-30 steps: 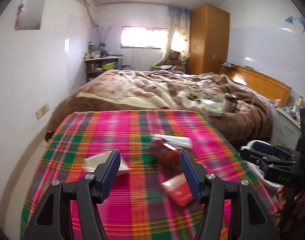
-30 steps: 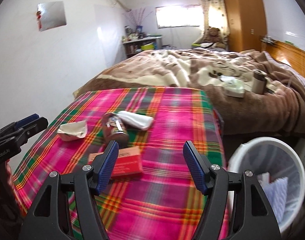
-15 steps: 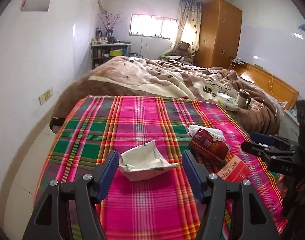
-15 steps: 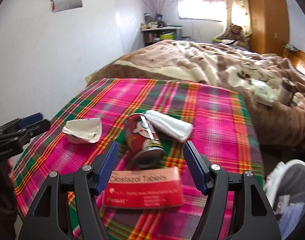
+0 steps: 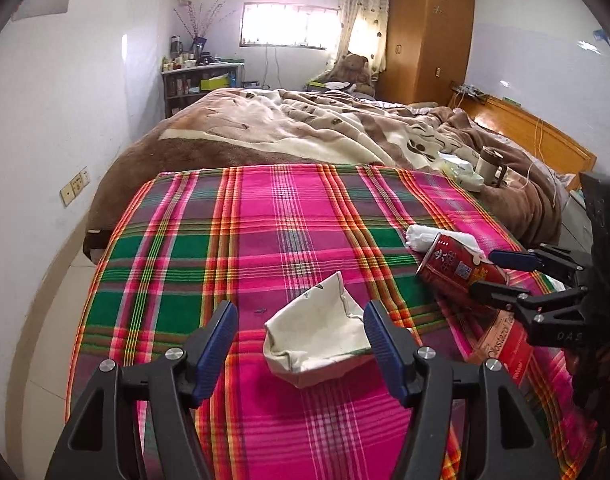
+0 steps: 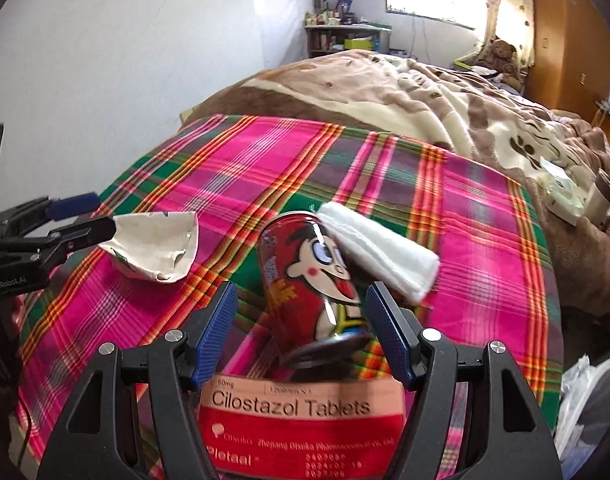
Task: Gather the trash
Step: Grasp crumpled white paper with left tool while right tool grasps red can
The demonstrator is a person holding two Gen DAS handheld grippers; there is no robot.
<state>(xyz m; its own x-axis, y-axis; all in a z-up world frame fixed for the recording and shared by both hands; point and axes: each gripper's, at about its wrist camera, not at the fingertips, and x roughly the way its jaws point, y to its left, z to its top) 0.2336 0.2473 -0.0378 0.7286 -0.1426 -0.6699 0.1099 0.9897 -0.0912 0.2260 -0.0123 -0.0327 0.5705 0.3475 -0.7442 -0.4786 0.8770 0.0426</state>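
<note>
On a pink plaid cloth (image 5: 265, 240) lie a crushed white paper cup (image 5: 321, 332), a red cartoon can (image 6: 309, 276) on its side, a white rolled tissue (image 6: 381, 252) and a red Cilostazol tablet box (image 6: 305, 420). My left gripper (image 5: 301, 344) is open, its fingers on either side of the paper cup (image 6: 153, 244). My right gripper (image 6: 303, 330) is open around the can's near end, above the tablet box. The can (image 5: 457, 268) and my right gripper (image 5: 501, 276) also show in the left wrist view.
A white bin with a plastic liner (image 6: 593, 404) stands by the cloth's right edge. Behind is a bed with a brown blanket (image 5: 305, 128), a mug (image 5: 489, 164) and a tissue pack on it. A white wall runs along the left.
Both grippers moved forward and down. The left one came around the paper cup. The right one swung left from the bin side and closed in on the can and box.
</note>
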